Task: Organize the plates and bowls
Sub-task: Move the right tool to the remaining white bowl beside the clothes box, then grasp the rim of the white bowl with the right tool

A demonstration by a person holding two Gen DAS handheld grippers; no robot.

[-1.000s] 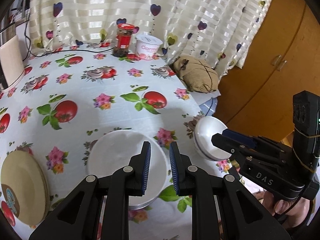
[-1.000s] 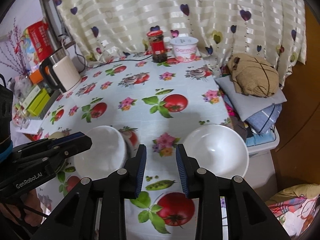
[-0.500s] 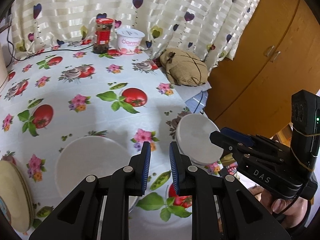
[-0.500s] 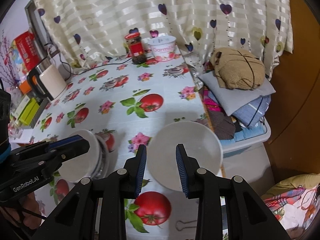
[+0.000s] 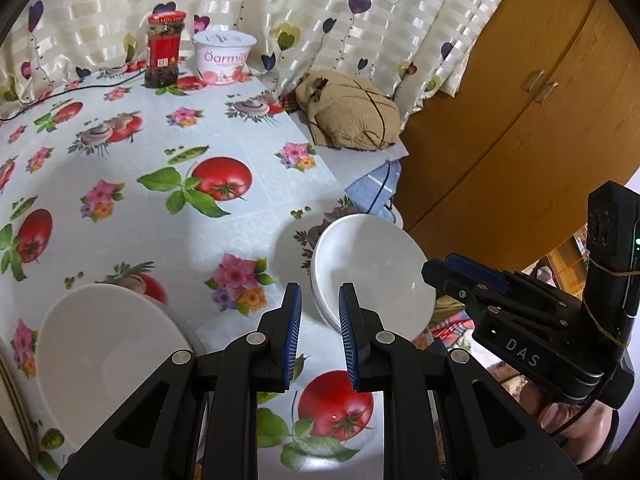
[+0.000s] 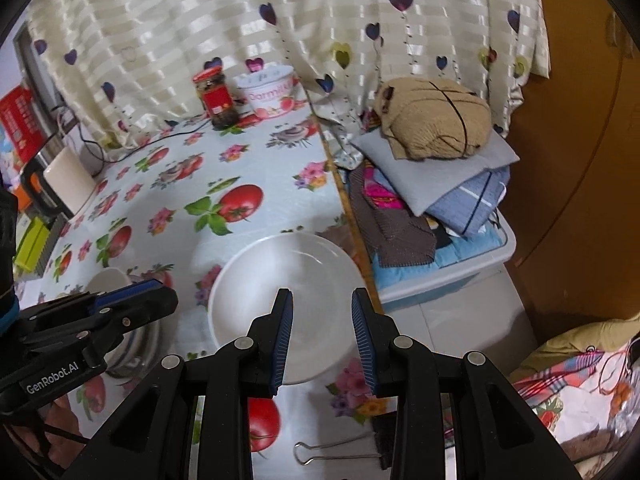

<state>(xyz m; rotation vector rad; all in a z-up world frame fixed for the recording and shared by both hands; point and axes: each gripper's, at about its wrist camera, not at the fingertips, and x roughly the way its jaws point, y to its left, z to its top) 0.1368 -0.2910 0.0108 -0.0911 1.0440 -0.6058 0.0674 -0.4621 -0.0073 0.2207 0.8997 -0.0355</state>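
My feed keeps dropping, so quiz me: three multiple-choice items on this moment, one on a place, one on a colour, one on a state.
1. Where does the round white ceramic bowl by the right gripper sit?
A. by the table's right edge
B. against the curtain
C. on the folded clothes

2. What colour is the glass jar's lid?
A. green
B. red
C. white

3. How does the right gripper stand?
A. shut on the bowl
B. shut on a clip
C. open, holding nothing

Key: 1 A, the flowered tablecloth ends just right of it. 2 B, the lid shows red in both views. 3 C, a clear gap shows between its blue pads.
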